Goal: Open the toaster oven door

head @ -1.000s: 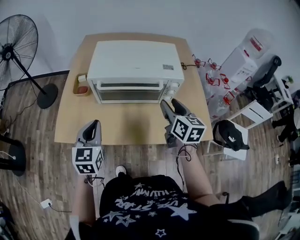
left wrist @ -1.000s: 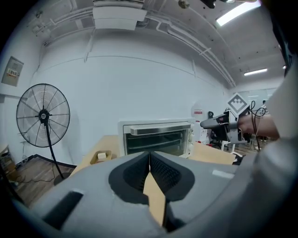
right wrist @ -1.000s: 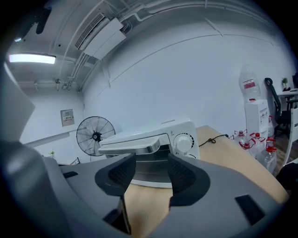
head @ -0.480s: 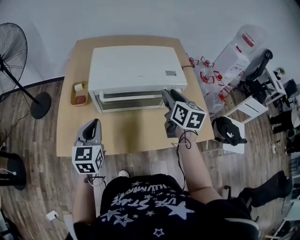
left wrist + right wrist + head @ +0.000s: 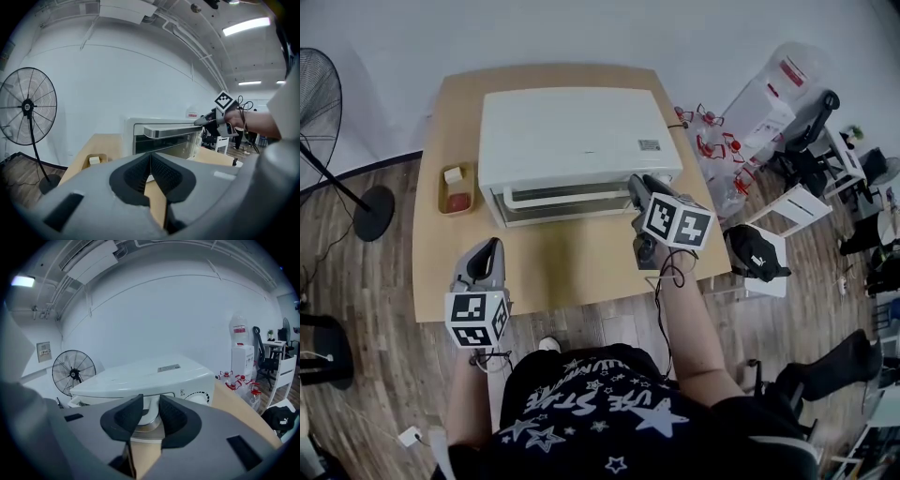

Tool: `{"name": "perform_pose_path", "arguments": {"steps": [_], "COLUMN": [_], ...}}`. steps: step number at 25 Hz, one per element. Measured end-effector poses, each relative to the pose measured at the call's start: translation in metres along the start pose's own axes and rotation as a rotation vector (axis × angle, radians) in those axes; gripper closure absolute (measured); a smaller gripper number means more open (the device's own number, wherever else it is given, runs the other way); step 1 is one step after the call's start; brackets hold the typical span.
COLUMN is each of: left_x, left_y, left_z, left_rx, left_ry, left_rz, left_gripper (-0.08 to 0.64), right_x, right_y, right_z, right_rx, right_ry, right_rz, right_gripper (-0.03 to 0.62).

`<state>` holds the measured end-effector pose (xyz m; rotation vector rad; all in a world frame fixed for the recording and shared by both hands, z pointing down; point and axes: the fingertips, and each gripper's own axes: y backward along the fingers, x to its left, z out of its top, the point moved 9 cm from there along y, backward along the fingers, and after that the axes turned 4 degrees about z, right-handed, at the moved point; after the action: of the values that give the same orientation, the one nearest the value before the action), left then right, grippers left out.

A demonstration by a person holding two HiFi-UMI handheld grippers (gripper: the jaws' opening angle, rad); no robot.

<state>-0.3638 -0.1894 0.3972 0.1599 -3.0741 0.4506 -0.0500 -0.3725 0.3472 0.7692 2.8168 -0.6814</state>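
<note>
The right claw [image 5: 150,405] is closing around the right end of the handle [image 5: 567,194], which stands between its pads; I can't see them pressing on it yet. Taking the handle at its end probably keeps the arm clear of the door [image 5: 567,208] when it swings down toward the table's front edge. The door looks shut, so the pull has not begun.

The left claw [image 5: 150,158] has its jaws together on nothing. It hangs over the front edge near the front left corner, out of the door's path and seemingly idle.

The oven [image 5: 572,131] fills most of the back half of the wooden table [image 5: 572,267], door facing front. A small dish [image 5: 457,187] sits by the left edge, just beside the oven.

Around the table are a plank floor [image 5: 356,375], a fan [image 5: 319,103] to the left, and a water dispenser [image 5: 773,89] and chair [image 5: 806,141] to the right.
</note>
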Motion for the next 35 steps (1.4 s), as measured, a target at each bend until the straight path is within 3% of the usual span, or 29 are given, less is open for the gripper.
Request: {"name": "perform_pose_path", "arguments": {"steps": [13, 20, 35], "left_x": [-0.001, -0.008, -0.039], "left_y": [0.012, 0.024, 0.063], "left_z": [-0.010, -0.017, -0.034], "left_rx": [0.010, 0.019, 0.034], "left_ry": [-0.019, -0.072, -0.028], "left_rz": [-0.041, -0.057, 0.050], "left_gripper": [0.538, 0.538, 0.538], "right_x": [0.009, 0.014, 0.006], "right_y": [0.017, 0.039, 0.079], "right_z": [-0.011, -0.030, -0.077], "right_rx": [-0.003, 0.019, 0.112], "right_ry": [0.024, 0.095, 0.096], "right_rz": [-0.061, -0.096, -0.017], "right_gripper": [0.493, 0.509, 0.523]}}
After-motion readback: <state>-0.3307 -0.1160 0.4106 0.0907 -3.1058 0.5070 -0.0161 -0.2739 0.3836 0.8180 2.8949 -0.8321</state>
